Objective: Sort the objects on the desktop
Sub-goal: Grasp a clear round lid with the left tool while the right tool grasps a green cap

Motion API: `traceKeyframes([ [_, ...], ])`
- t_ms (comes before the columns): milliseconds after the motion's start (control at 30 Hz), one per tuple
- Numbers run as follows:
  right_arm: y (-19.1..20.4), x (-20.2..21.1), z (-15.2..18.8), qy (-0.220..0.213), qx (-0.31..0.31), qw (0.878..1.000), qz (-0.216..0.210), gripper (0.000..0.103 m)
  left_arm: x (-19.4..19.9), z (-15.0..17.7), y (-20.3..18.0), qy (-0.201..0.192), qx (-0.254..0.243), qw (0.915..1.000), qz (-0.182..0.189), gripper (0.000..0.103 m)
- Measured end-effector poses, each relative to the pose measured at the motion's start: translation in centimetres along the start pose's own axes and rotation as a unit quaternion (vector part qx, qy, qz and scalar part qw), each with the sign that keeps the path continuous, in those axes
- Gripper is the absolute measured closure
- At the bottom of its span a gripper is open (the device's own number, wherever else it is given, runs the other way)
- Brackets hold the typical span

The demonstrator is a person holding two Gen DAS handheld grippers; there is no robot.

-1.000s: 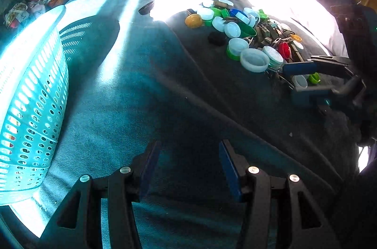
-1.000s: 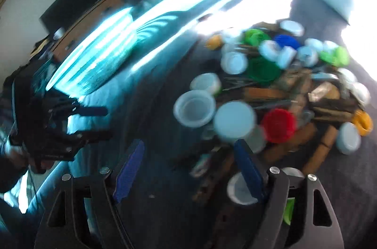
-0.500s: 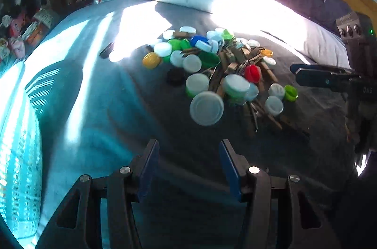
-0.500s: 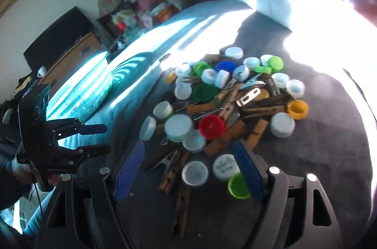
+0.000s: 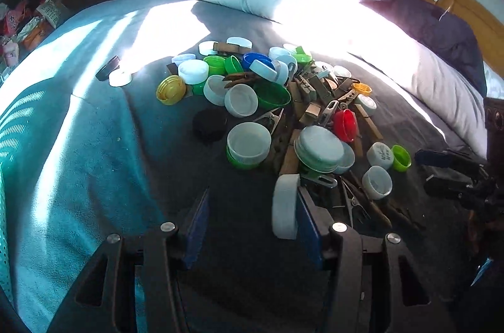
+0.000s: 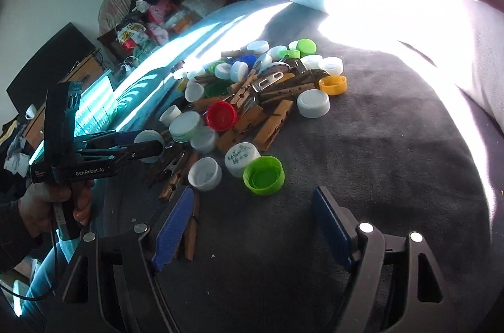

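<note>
While almost the whole pile [image 5: 283,109] sits unsorted on the dark blanket [image 5: 239,238], sorting looks barely begun: no separated groups show, and the turquoise perforated basket [image 5: 3,238] at the far left edge hides its contents.

Left gripper [image 5: 249,216]: jaws wide apart, a white lid [image 5: 284,207] standing on edge against the inner face of its right finger [image 5: 307,226]; nothing touches the other finger, so not clamped (a close here would take it, I judge). Lid is at the near edge of the pile.

Right gripper [image 6: 252,232]: wide open, empty, hovering just near of a lime green cap [image 6: 264,175], a printed white cap [image 6: 241,158] and a wooden clothespin [image 6: 189,235] by its left finger.

Counts, rough since the heap overlaps:
- white caps/lids: about fifteen plus
- green: about five or six
- yellow/orange: two
- red cap [image 5: 345,125]: one
- blue cap [image 5: 256,59]: one
- black caps: two, one [image 5: 209,123] left of the pile, one [image 5: 107,68] further left and farther off
- wooden clothespins: roughly ten
- metal clips: several, cannot count.

Essentially everything is left.
</note>
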State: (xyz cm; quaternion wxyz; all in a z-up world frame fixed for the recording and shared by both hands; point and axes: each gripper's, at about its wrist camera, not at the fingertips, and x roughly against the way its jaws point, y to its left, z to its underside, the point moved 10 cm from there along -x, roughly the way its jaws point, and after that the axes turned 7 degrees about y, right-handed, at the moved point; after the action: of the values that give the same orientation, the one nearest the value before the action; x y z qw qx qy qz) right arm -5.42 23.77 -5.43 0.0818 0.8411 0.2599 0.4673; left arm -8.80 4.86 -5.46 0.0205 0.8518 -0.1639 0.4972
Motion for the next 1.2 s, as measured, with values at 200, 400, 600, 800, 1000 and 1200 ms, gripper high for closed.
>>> traceKeyframes([
  [200, -0.2, -0.4, 0.6, 0.004, -0.006, 1.000, -0.010, 0.025, 0.4, 0.3, -0.5, -0.011, 0.010, 0.9999, 0.005, 0.049],
  [400, -0.1, -0.5, 0.5, 0.004, -0.010, 1.000, -0.016, 0.025, 0.0, 0.6, -1.3, -0.010, -0.011, 0.9999, -0.002, 0.048],
  [600, -0.2, -0.7, 0.6, 0.005, -0.013, 1.000, -0.018, 0.025, -0.9, 0.7, -1.7, -0.001, -0.021, 0.9998, -0.001, 0.041],
  [800, 0.6, -0.4, 0.5, 0.001, 0.013, 1.000, 0.001, 0.055, -0.2, 0.8, -1.8, -0.016, -0.023, 0.9994, -0.022, 0.062],
  [1000, -0.1, -0.4, -0.2, 0.010, 0.032, 0.998, 0.054, 0.060, -0.5, 1.0, -1.8, -0.013, -0.023, 0.9995, -0.018, 0.062],
  [1200, 0.0, -2.7, -0.9, 0.042, 0.073, 0.992, 0.092, 0.060, -0.7, 1.0, -1.7, -0.014, -0.020, 0.9996, -0.015, 0.062],
])
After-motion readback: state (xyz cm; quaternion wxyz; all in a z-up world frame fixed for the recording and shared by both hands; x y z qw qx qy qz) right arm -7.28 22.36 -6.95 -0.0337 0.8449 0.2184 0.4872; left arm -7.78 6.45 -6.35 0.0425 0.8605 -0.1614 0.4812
